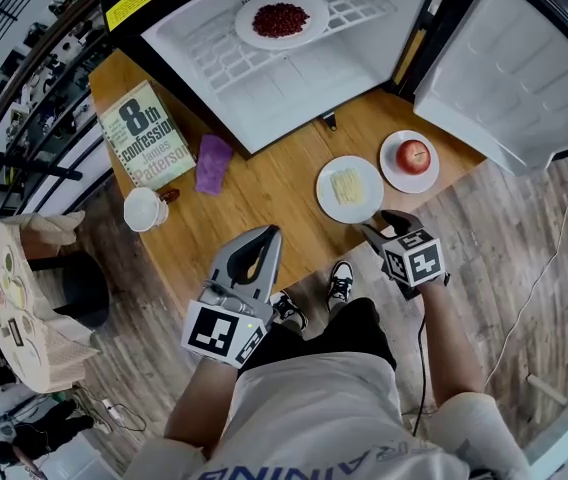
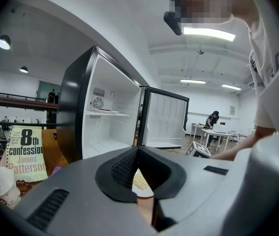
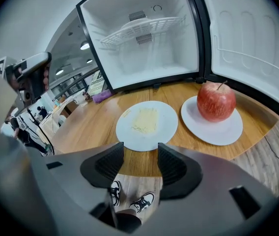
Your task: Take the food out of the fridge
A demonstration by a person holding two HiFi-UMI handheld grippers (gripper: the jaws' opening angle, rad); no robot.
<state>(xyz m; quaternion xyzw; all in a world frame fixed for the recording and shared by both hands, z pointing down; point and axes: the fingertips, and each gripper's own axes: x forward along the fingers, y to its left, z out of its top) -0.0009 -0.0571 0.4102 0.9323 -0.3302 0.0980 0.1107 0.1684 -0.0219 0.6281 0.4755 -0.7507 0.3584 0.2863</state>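
The open fridge (image 1: 264, 78) lies at the top of the head view. A white plate of red beans (image 1: 281, 18) sits on its wire shelf (image 3: 144, 26). On the wooden table (image 1: 254, 203) in front stand a plate of yellow food (image 1: 350, 189) (image 3: 147, 124) and a plate with a red apple (image 1: 410, 159) (image 3: 216, 102). My right gripper (image 1: 376, 224) (image 3: 140, 154) is open and holds nothing, just short of the table edge by the yellow-food plate. My left gripper (image 1: 267, 238) (image 2: 138, 151) is shut on nothing, hovering at the table's near edge and pointing toward the fridge (image 2: 105, 127).
A paperback book (image 1: 144, 133) (image 2: 26, 151), a purple cloth (image 1: 213, 163) and a white cup (image 1: 145, 209) (image 2: 2, 183) sit on the table's left half. The fridge door (image 1: 524, 78) swings out at right. A chair with a bag (image 1: 34, 298) stands left; a cable (image 1: 554, 258) crosses the floor.
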